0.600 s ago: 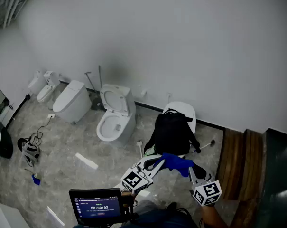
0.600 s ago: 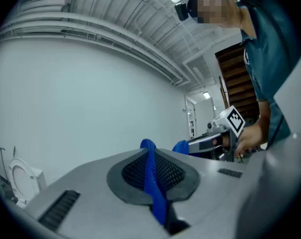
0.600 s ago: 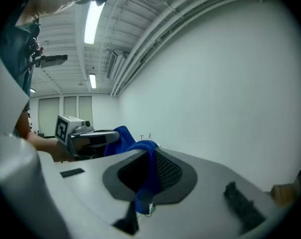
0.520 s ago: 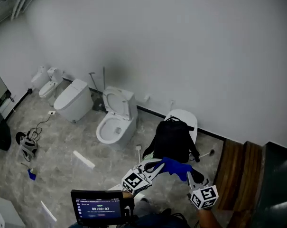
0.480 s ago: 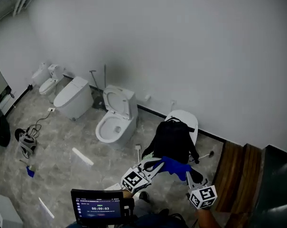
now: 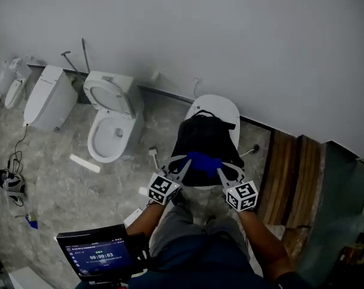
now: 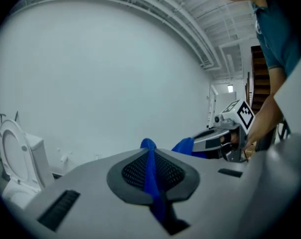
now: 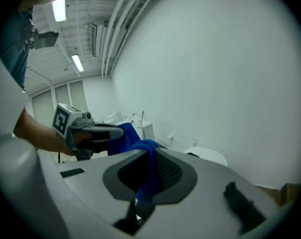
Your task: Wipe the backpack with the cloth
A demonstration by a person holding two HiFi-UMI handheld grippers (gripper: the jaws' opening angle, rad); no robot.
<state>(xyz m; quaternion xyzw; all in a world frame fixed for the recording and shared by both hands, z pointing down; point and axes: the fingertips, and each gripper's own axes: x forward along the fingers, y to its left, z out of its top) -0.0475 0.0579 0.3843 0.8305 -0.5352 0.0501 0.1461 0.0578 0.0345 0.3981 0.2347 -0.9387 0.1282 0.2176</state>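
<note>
An open toilet (image 6: 112,125) stands at the left; to its right the left claw (image 6: 183,164) is clamped on one end of the blue cloth (image 6: 204,161); the right claw (image 6: 222,170) pinches the other end. The cloth stretches between them over the lower part of the black backpack (image 6: 203,134), which sits on a white toilet (image 6: 216,106) by the wall.

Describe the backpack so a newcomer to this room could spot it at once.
Along the white wall stands a row of toilets; go to the rightmost toilet, beside the wooden boards. The backpack lies on it, the only black thing among white fixtures, with a blue cloth held over its near end.
</note>
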